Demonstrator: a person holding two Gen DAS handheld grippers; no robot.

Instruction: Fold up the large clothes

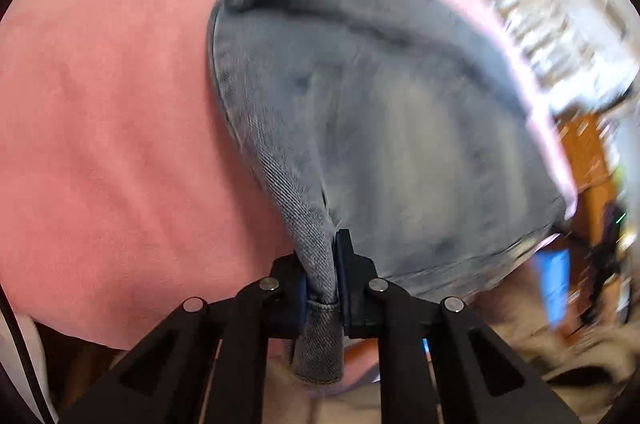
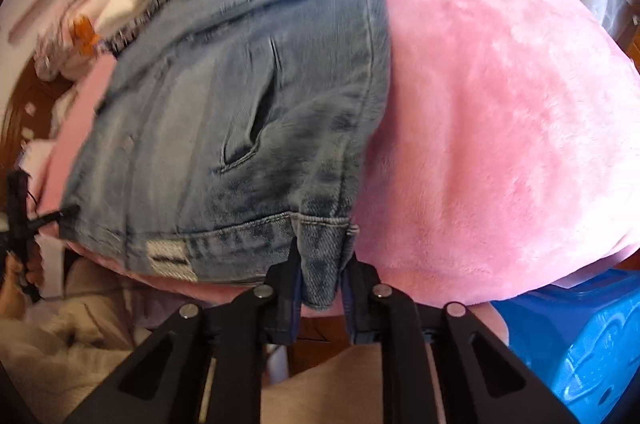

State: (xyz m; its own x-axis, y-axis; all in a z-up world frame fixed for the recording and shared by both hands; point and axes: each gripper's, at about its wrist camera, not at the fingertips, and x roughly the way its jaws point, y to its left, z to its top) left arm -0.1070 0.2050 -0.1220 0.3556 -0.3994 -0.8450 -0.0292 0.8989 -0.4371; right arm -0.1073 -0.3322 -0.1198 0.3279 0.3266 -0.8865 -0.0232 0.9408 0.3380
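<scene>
A light blue denim jacket (image 1: 380, 112) lies spread on a pink plush blanket (image 1: 100, 112). My left gripper (image 1: 322, 284) is shut on a bunched corner of the jacket's hem at its near left edge. In the right wrist view the jacket (image 2: 224, 112) shows a slanted pocket and a hem band. My right gripper (image 2: 322, 280) is shut on the near right corner of that hem, over the pink blanket (image 2: 500, 112). The left gripper's dark shape (image 2: 24, 220) shows at the far left edge there.
White and patterned clothes (image 2: 120, 8) lie heaped beyond the jacket. A blue plastic tub (image 2: 580, 340) stands at the lower right. Beige fabric (image 2: 60, 336) lies below the blanket's near edge. Wooden furniture (image 1: 592, 168) and a curtain (image 1: 532, 24) are at the right.
</scene>
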